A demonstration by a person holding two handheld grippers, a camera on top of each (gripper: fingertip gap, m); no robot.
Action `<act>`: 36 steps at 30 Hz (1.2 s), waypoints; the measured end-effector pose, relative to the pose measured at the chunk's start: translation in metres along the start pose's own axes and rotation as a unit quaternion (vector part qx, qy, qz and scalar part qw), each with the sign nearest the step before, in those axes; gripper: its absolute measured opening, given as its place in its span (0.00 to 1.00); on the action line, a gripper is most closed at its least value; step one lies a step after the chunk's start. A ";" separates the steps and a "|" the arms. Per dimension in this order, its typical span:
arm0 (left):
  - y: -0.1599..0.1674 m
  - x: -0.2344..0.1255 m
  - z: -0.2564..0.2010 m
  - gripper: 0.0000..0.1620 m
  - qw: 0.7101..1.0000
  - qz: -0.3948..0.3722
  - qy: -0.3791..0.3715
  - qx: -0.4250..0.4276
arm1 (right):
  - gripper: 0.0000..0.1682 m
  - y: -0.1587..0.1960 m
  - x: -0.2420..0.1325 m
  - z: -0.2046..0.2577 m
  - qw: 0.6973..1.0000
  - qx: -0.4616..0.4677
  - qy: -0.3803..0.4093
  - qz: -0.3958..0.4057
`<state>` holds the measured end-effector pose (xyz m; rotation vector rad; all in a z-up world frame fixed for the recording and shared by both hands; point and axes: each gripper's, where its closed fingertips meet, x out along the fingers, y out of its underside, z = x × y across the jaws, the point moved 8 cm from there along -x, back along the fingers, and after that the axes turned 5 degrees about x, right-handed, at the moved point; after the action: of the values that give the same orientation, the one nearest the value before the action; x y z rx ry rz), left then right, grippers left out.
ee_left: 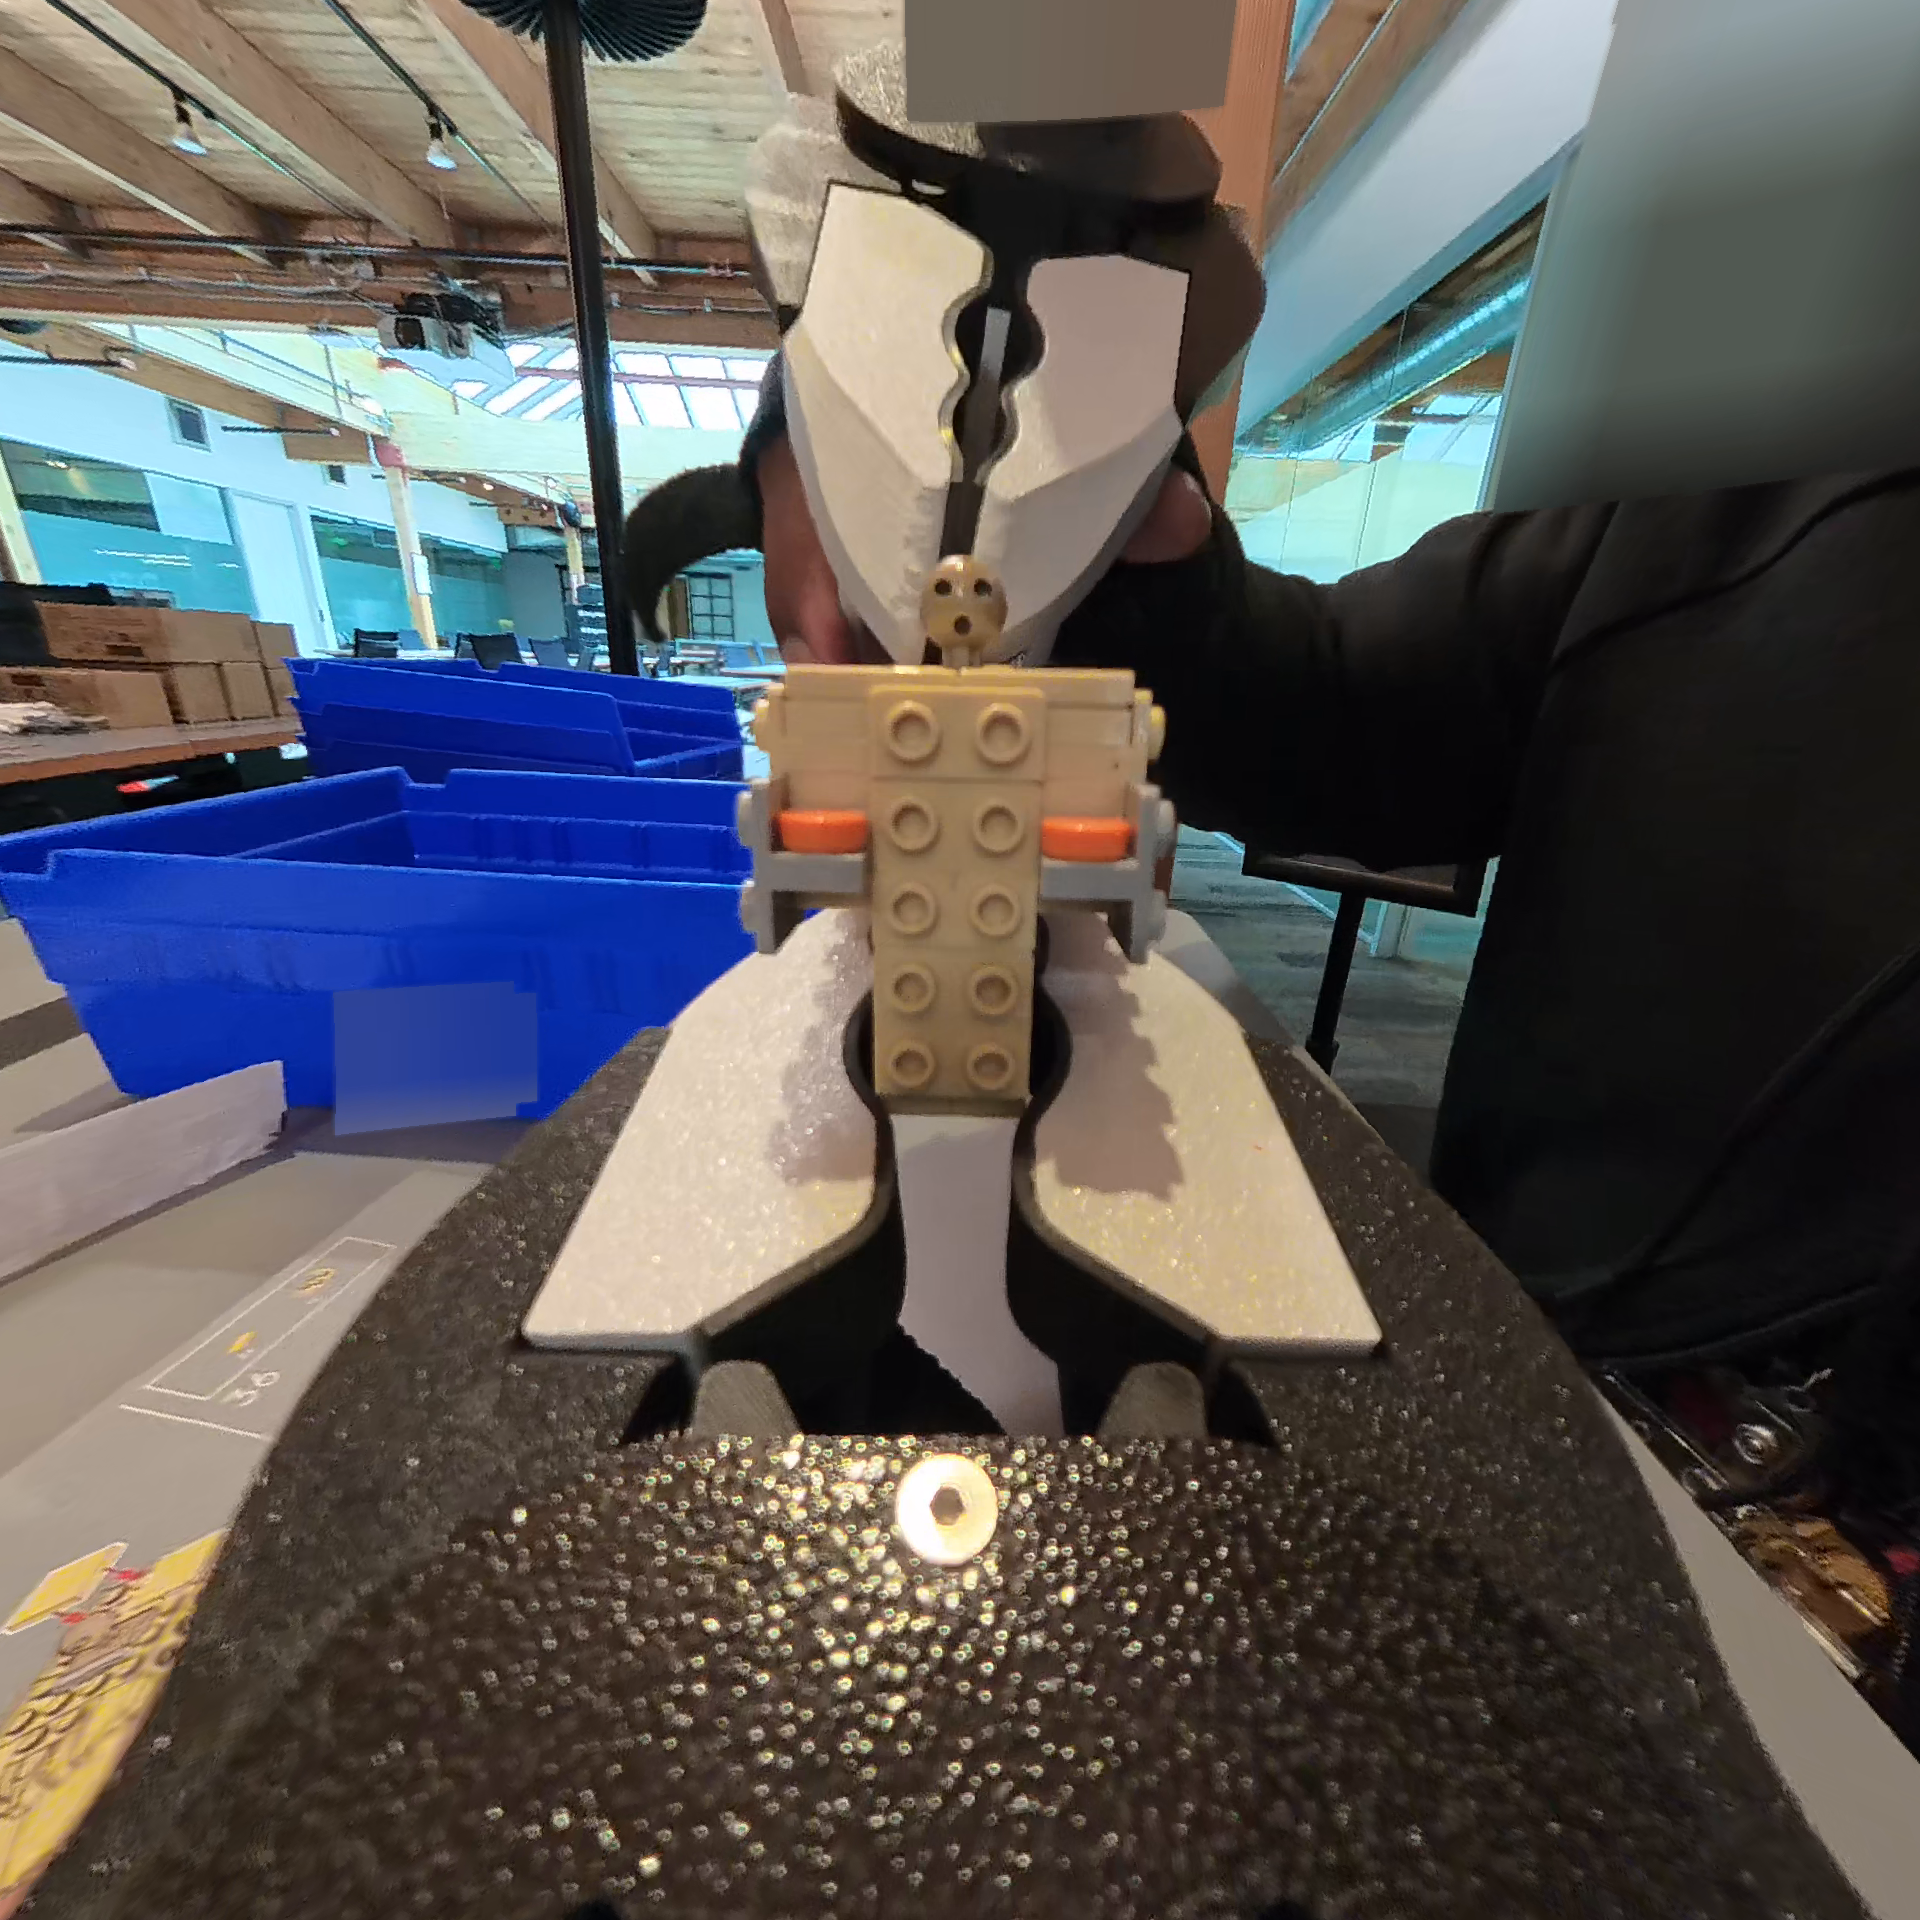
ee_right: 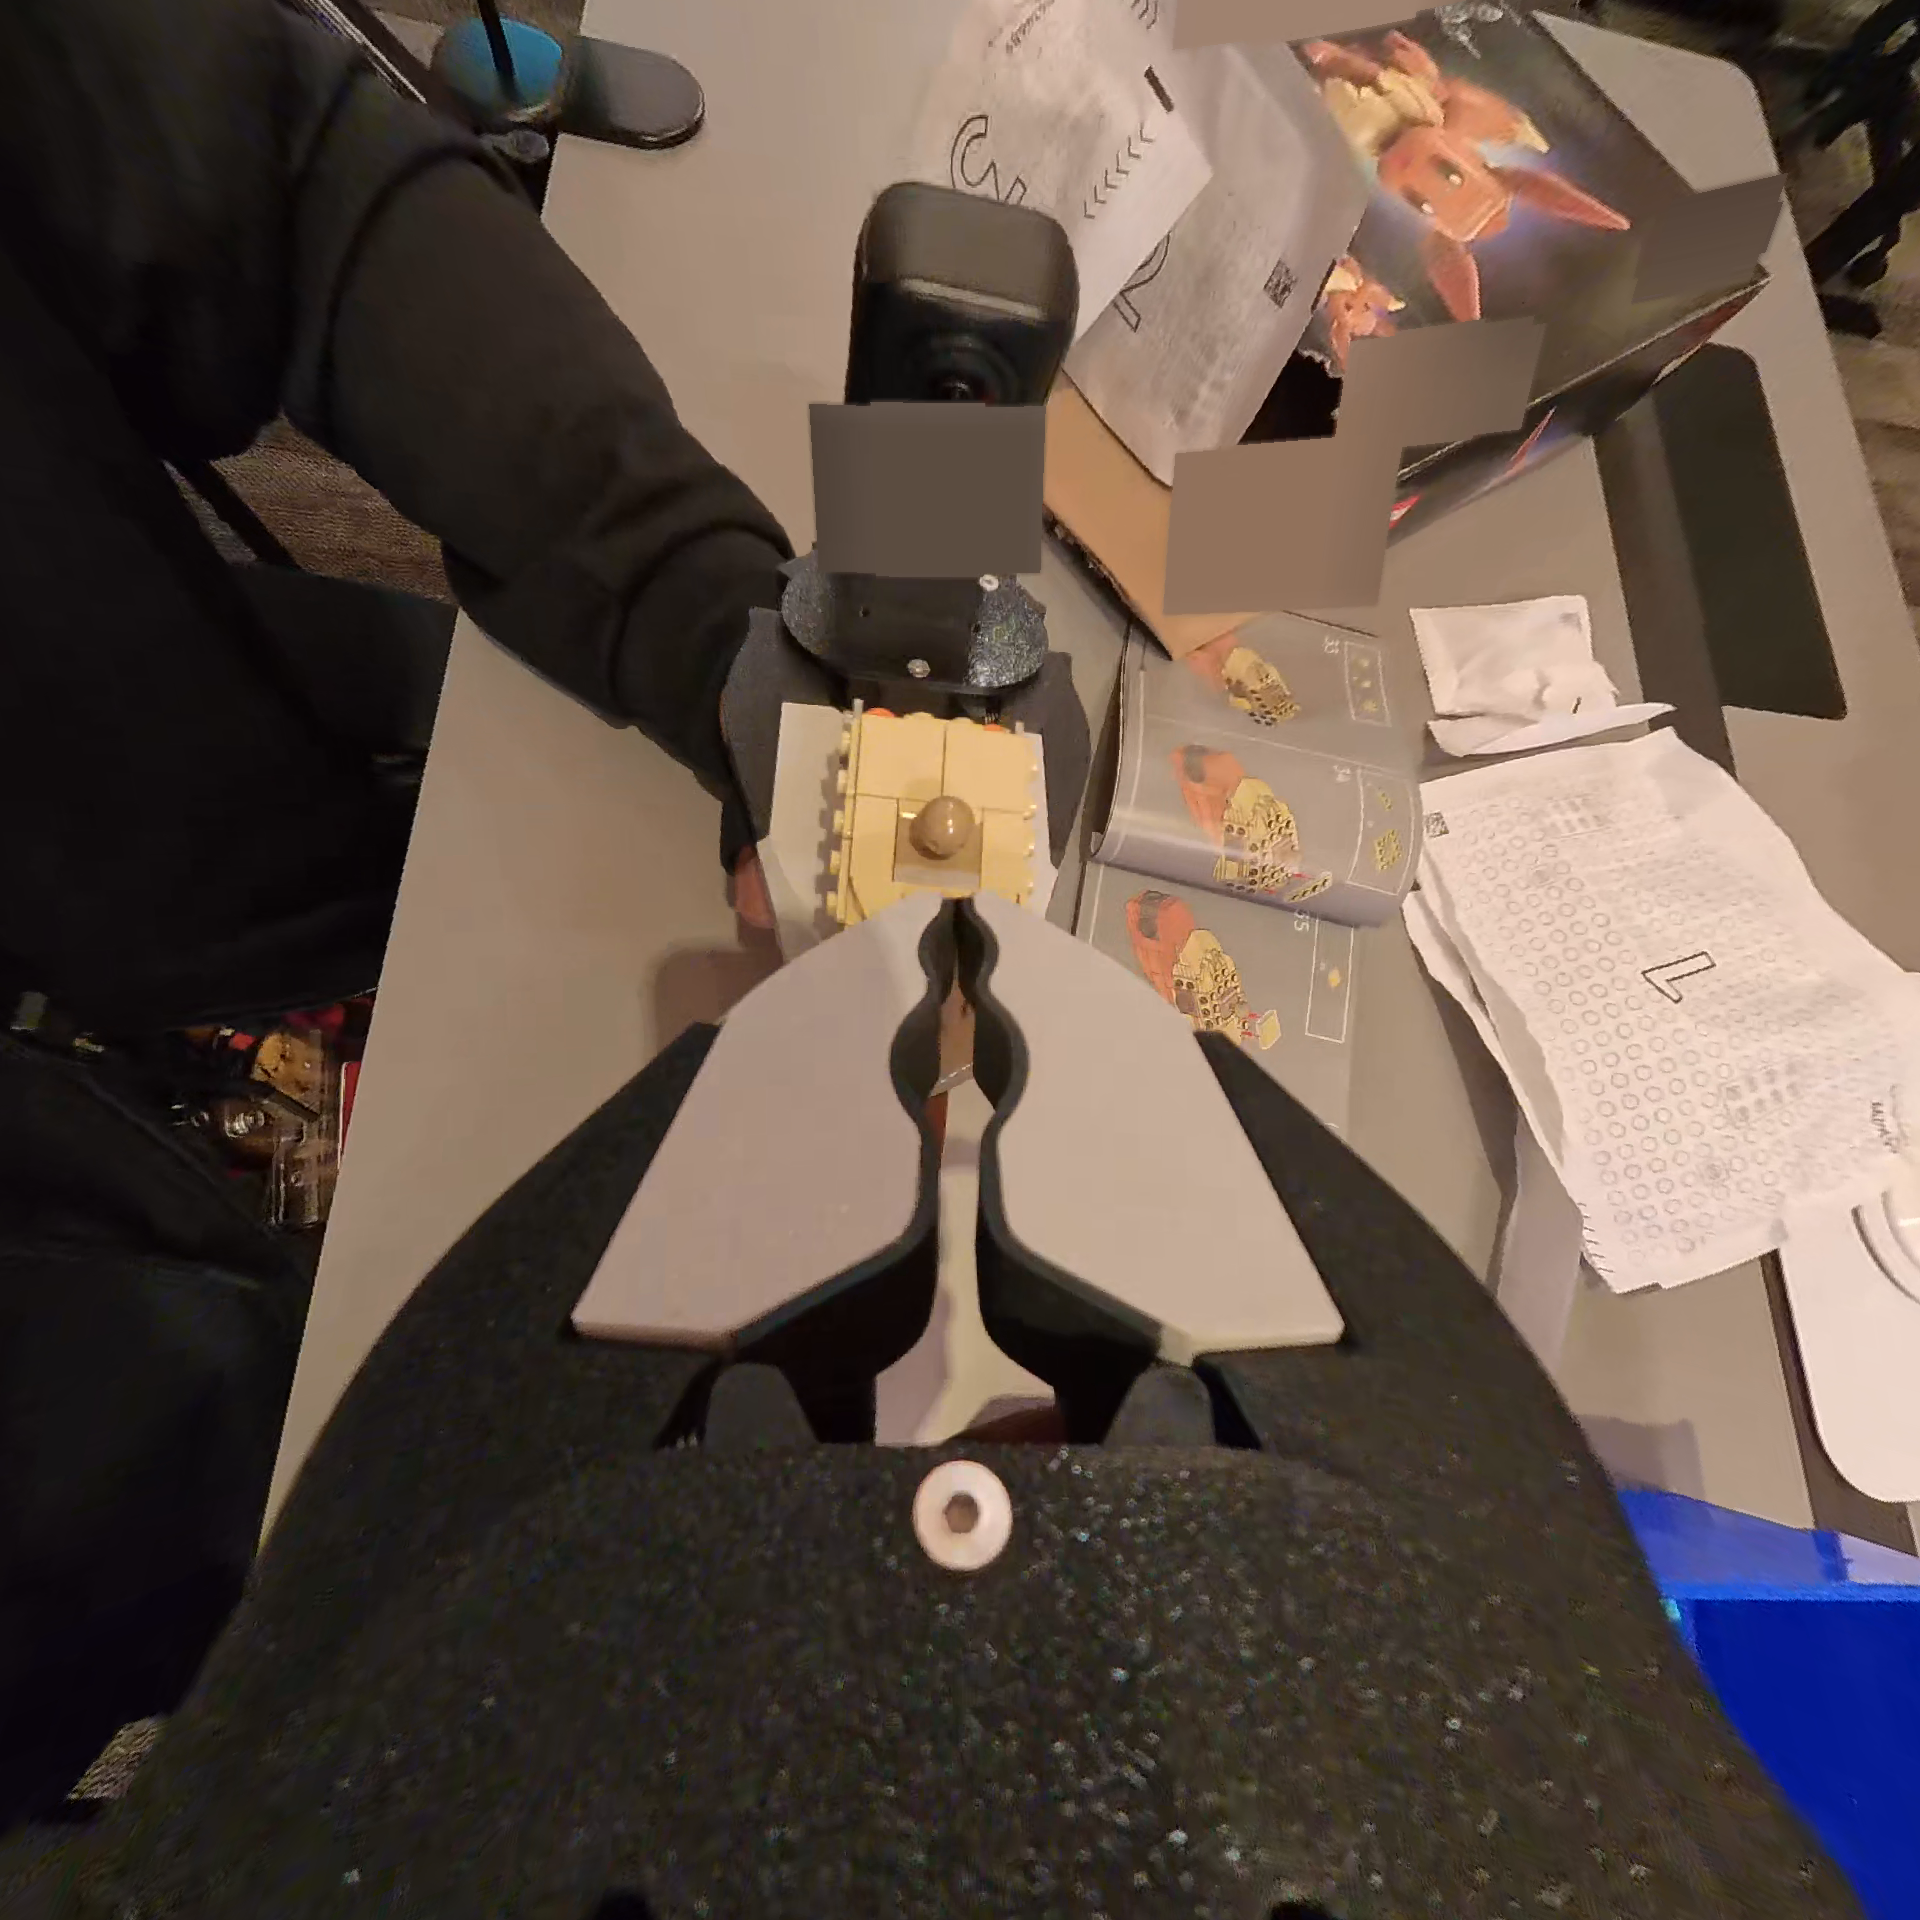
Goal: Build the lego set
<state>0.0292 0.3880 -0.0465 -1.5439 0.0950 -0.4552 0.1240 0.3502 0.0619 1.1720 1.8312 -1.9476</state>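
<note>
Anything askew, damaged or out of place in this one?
Nothing wrong with the build: the tan lego assembly sits straight in the left gripper, with the right gripper closed at its ball joint. The only untidy spot is the torn paper bags strewn beside the open instruction booklet.

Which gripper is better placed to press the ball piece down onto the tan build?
Right. The right gripper sits tips-down at the ball piece atop the tan build, its fingers nearly shut. The left gripper is shut on the build's long plate, so it looks committed to holding.
</note>
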 end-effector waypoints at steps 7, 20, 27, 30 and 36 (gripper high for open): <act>0.003 -0.001 0.001 0.12 1.000 -0.001 -0.001 -0.016 | 0.00 0.005 0.003 -0.002 1.000 0.023 0.000 -0.015; 0.003 -0.003 0.002 0.11 0.999 -0.004 0.001 -0.031 | 0.01 0.014 0.007 -0.003 0.995 0.075 -0.009 -0.068; 0.003 -0.003 0.001 0.12 0.999 0.004 0.000 -0.036 | 0.01 0.018 0.008 -0.004 0.992 0.091 -0.006 -0.084; 0.001 -0.002 0.000 0.12 1.000 0.001 0.010 -0.025 | 0.01 0.016 0.005 -0.003 0.990 0.102 -0.022 -0.095; -0.010 0.000 0.002 0.12 0.998 -0.031 0.017 -0.056 | 0.00 0.003 -0.009 -0.013 0.984 0.113 -0.024 -0.138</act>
<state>0.0272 0.3903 -0.0368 -1.6519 0.1009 -0.5331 0.1368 0.3587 0.0670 0.9605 1.8695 -2.3672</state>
